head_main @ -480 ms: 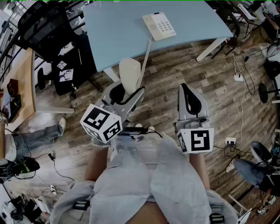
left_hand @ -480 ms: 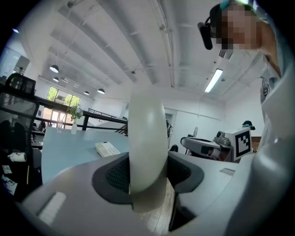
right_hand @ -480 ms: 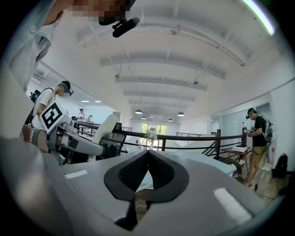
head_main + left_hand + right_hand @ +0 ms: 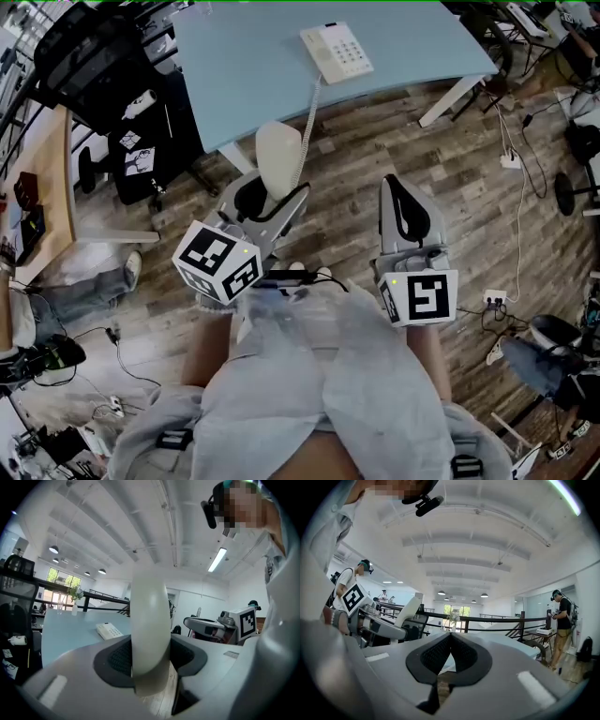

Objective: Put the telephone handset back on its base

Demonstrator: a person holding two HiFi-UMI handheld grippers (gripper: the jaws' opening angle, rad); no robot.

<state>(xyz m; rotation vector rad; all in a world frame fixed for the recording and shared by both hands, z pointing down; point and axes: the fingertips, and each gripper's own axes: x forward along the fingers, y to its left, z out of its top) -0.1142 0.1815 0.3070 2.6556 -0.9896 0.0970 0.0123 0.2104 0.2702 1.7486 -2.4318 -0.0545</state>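
Jaws, left: your left gripper grips the handset, pads spread wide around it.
Handset: over the wooden floor just short of the table; its coiled cord runs to the base.
Base: on the table, well apart from the handset.
Jaws, right: your right gripper is closed, tips touching, nothing between.
Change: both grippers sit as before; the base shows slightly further up and left in the head view.
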